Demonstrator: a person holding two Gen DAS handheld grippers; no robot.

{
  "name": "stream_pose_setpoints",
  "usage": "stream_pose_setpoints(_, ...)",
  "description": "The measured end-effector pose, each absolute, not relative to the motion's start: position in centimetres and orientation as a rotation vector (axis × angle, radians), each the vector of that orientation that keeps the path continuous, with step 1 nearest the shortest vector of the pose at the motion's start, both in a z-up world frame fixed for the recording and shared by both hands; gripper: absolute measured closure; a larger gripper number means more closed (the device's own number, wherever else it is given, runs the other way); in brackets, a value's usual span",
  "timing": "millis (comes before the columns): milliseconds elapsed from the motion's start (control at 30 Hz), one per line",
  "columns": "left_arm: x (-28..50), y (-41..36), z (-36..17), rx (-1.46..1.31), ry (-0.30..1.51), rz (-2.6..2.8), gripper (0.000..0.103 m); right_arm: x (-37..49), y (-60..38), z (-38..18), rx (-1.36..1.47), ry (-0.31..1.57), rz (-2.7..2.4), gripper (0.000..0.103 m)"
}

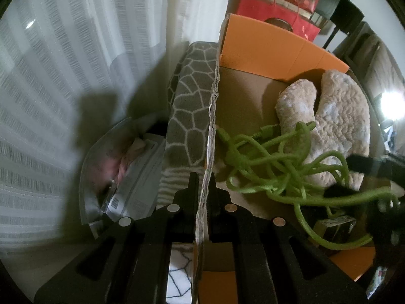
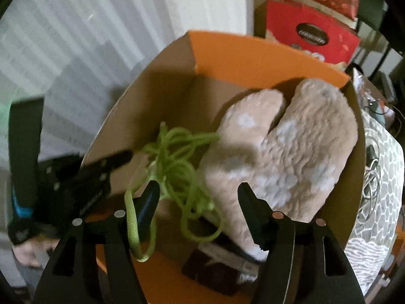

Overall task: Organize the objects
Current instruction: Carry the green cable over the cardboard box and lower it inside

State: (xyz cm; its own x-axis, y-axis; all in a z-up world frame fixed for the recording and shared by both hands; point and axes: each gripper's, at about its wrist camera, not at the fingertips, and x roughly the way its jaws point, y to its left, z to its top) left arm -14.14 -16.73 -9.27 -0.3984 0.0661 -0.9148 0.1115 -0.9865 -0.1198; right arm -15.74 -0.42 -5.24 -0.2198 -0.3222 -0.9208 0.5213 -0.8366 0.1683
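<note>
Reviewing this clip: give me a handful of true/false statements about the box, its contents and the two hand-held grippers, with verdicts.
1. The left hand-held gripper is clamped on the wall of the cardboard box. True.
2. The green cord lies outside the box. False: it lies tangled inside, beside the fuzzy socks.
3. The right hand-held gripper is shut on a sock. False: its jaws stand open over the box, pressing on nothing.
4. The box is orange inside at its far wall. True.
</note>
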Motion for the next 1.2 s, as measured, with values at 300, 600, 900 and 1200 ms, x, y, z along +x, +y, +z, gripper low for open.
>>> stream_pose_setpoints(300, -14.2, -16.8, -9.3, 1.708, 0.253, -2.592, 0.098, -12.8, -0.9, -4.8, 1.459, 0.291, -1.954, 0.029)
stream_pose_setpoints(600, -14.1, -17.0, -9.4, 1.711, 0.258, -2.592, 0.098, -13.6, 0.6, -5.8, 1.565, 0.326, -1.953, 0.021)
stream_pose_setpoints(900, -14.0, -17.2, -9.5, 1.712, 0.256, -2.592, 0.098, -13.8, 1.0, -7.0, 1.649, 0.071, -1.711, 0.015)
stream_pose_setpoints(1200, -14.0, -17.2, -9.5, 1.713, 0.256, -2.593, 0.098, -15.4, 0.7, -8.9, 1.697, -0.212, -1.616, 0.009)
